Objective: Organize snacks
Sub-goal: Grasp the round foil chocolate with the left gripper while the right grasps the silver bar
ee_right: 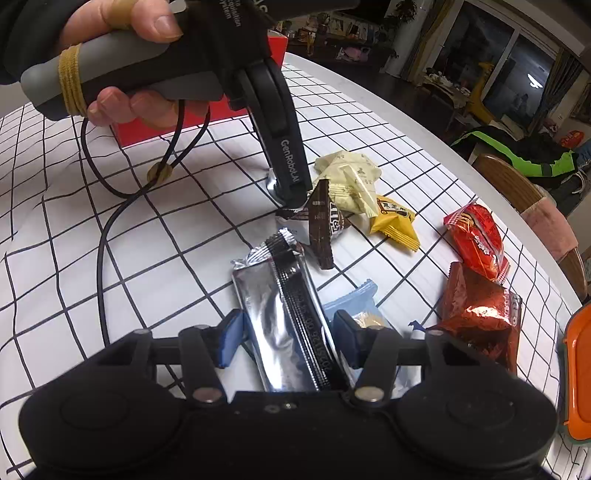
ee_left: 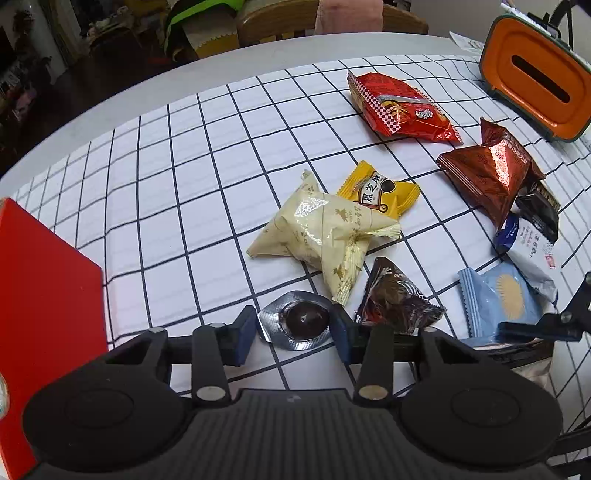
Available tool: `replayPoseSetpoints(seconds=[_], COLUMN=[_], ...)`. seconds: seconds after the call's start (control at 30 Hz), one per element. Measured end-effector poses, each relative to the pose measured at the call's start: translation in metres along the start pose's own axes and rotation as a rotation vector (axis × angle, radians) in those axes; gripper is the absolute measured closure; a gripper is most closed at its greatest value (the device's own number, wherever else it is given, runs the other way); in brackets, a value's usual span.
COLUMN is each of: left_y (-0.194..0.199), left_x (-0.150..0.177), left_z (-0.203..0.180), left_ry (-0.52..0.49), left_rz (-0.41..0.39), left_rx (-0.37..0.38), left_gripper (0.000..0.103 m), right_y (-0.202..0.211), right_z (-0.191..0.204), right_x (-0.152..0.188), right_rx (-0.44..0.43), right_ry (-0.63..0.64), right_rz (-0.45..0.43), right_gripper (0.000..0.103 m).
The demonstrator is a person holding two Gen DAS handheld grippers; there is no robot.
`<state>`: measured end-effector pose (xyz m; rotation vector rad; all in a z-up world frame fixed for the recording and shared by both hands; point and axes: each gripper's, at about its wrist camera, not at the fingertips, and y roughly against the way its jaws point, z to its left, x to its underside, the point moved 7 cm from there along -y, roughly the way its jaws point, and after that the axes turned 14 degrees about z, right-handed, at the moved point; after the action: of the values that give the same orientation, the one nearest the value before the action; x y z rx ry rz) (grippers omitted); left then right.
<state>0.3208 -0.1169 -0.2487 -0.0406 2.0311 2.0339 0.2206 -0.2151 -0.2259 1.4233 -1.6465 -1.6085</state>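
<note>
The left tongs [ee_left: 293, 334] stand spread around a foil-sealed dark candy [ee_left: 301, 321] lying on the bench [ee_left: 166, 166], pads not clearly touching it. Only the right wrist view shows the right tongs [ee_right: 288, 338] spread around a silver packet [ee_right: 284, 317], the yellow snack [ee_right: 397, 221] well beyond.

A home dining room: wooden chairs [ee_left: 280, 18] stand behind the round table [ee_left: 122, 99] with its checked tablecloth [ee_left: 207, 155], cluttered living space beyond.
</note>
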Motion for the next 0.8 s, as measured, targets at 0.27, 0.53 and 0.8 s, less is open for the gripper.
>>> replayPoseSetpoints(seconds=[0.27, 0.53, 0.8], left_y=[0.005, 0.021, 0.054], left_x=[0.007, 0.021, 0.037], left_z=[0.012, 0.017, 0.021], left_ry=[0.058, 0.100, 0.105], left_rz=[-0.006, -0.019, -0.050], left_rx=[0.022, 0.049, 0.063], left_gripper=[0.063, 0.063, 0.063], right_y=[0.004, 0.021, 0.049], right_z=[0.001, -0.001, 0.001], right_x=[0.000, -0.001, -0.006], right_rx=[-0.032, -0.067, -0.086], right_ry=[-0.049, -0.177, -0.304], right_rz=[-0.011, -0.028, -0.046], right_gripper=[0.062, 0.062, 0.062])
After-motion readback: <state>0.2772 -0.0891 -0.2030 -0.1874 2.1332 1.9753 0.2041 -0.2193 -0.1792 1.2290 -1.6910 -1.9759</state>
